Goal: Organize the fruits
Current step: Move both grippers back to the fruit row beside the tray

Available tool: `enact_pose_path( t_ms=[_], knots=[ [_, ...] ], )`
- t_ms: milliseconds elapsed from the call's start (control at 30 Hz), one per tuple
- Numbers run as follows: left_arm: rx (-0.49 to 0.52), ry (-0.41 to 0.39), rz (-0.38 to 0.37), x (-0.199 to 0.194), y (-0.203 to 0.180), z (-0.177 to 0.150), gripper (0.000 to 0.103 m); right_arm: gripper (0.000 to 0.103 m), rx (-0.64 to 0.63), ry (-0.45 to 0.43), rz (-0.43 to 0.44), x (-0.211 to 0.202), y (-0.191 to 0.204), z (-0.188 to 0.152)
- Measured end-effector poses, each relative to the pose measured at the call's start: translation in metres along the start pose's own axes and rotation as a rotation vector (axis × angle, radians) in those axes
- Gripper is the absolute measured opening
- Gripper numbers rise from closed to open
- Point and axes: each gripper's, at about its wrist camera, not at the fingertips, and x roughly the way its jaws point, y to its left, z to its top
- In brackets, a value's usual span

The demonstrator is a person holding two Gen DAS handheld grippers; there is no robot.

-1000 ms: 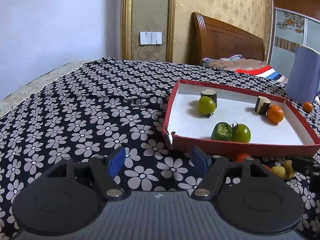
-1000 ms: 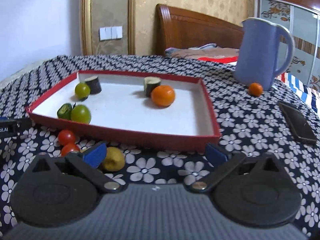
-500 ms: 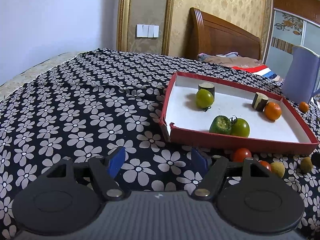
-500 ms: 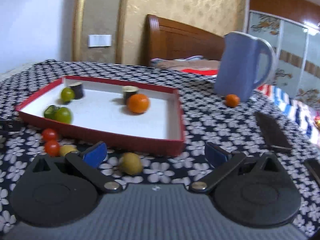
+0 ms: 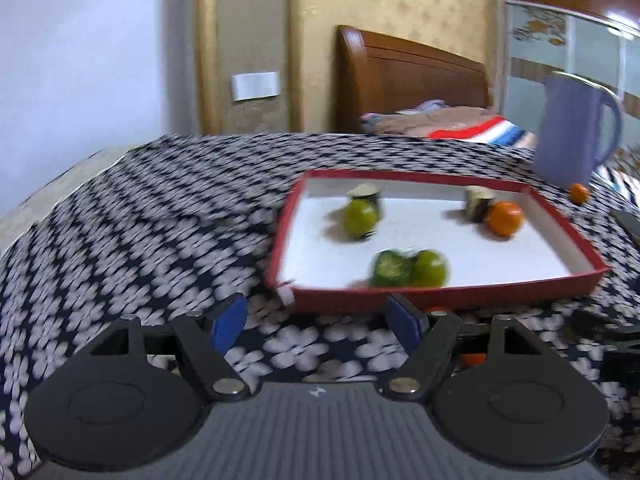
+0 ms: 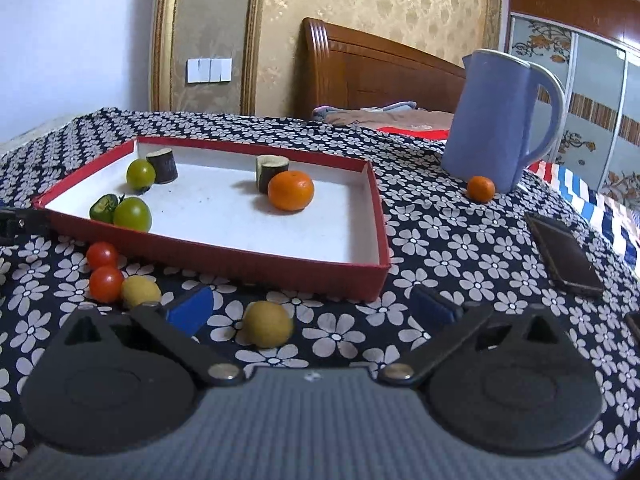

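Observation:
A red tray with a white floor holds two green tomatoes, a green pepper piece, two dark cylinders and an orange. On the cloth in front of it lie two red tomatoes and two yellow fruits. A small orange sits by the jug. My right gripper is open, with a yellow fruit between its fingers. My left gripper is open and empty before the tray, in a blurred view.
A blue jug stands at the back right. A dark phone lies on the flowered tablecloth to the right of the tray. A wooden bed headboard and bedding lie beyond the table.
My right gripper has shifted right, so a yellow fruit now lies between its fingers. My left gripper is swinging right, toward the tray's front, and its view is blurred.

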Motion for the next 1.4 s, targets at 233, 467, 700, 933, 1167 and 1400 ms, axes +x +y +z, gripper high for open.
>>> enact_pose_path(
  t_ms=[233,467,700,933,1167,1400],
  knots=[
    [0.067,0.08,-0.1,0.018,-0.031,0.012,0.077,0.103,0.024,-0.007,0.002,0.0,-0.004,-0.001],
    [0.102,0.155,-0.103,0.042,-0.043,0.011,0.08,0.103,0.024,0.006,-0.006,0.003,-0.004,-0.002],
    [0.08,0.151,-0.021,0.036,-0.026,0.005,0.081,0.103,0.017,0.01,-0.018,0.003,-0.002,-0.002],
    [0.001,0.12,-0.036,0.013,0.013,0.002,0.081,0.103,0.006,-0.028,0.005,-0.004,-0.002,-0.002],
    [0.075,0.101,-0.089,0.021,0.0,-0.002,0.081,0.103,0.041,-0.02,0.048,-0.003,-0.007,-0.001],
    [0.096,0.065,-0.116,0.025,-0.004,-0.008,0.07,0.103,0.044,-0.012,0.047,-0.001,-0.007,-0.001]
  ],
)
